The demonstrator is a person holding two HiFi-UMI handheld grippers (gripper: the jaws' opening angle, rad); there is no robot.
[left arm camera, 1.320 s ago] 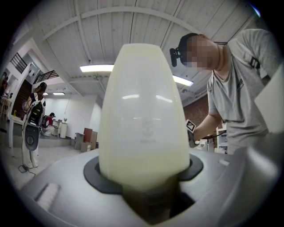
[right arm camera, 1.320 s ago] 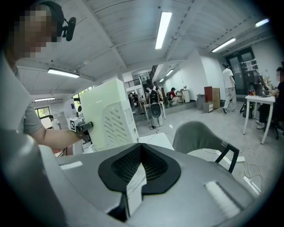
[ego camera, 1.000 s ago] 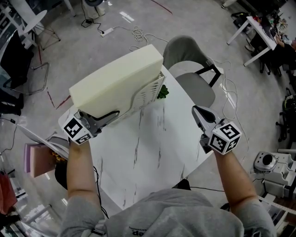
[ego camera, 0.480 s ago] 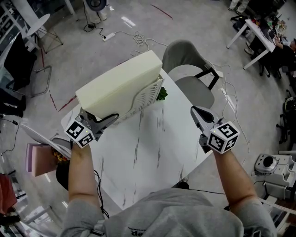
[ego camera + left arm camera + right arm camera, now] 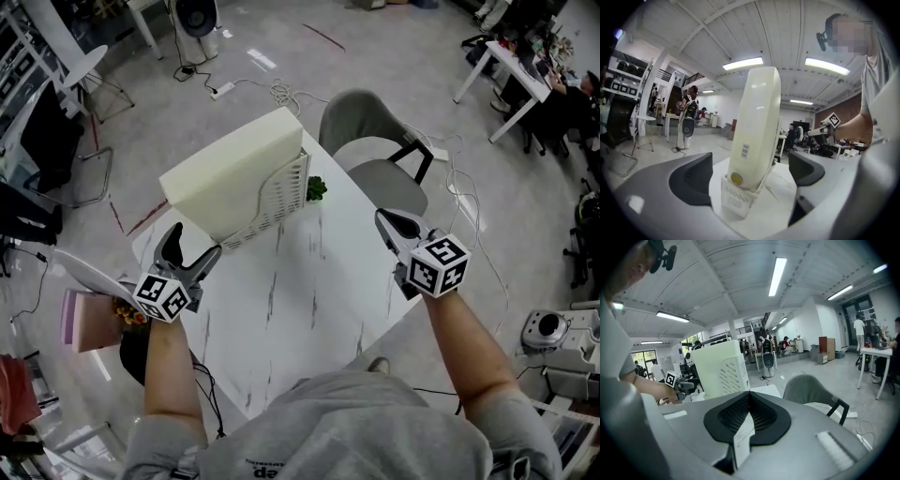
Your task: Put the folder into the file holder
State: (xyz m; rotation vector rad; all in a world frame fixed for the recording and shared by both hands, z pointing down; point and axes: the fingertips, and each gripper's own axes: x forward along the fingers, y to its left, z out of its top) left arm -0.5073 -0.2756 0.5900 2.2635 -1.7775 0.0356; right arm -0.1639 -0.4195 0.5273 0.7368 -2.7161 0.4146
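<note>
Closest to the person, the left gripper (image 5: 190,246) hovers over the near left edge of the white marble-patterned table (image 5: 300,291). Its jaws are spread wide with nothing between the pads. The right gripper (image 5: 384,220) is held over the table's right edge, jaws pressed together. In the right gripper view a small printed white slip (image 5: 742,434) shows at the seam near their base; whether it is pinched there I cannot tell. The middle of the tabletop between the two grippers is bare. Beyond the left gripper, at the far left corner of the table, the thick cream folder (image 5: 230,173) stands inside the white perforated file holder (image 5: 279,195). Its spine faces the left gripper, which is clear of it. A small green plant (image 5: 316,188) sits just beside the holder's far right end. Past the table's far edge stands a grey chair (image 5: 370,141), and farther off a power strip (image 5: 222,64) lies on the grey floor.
</note>
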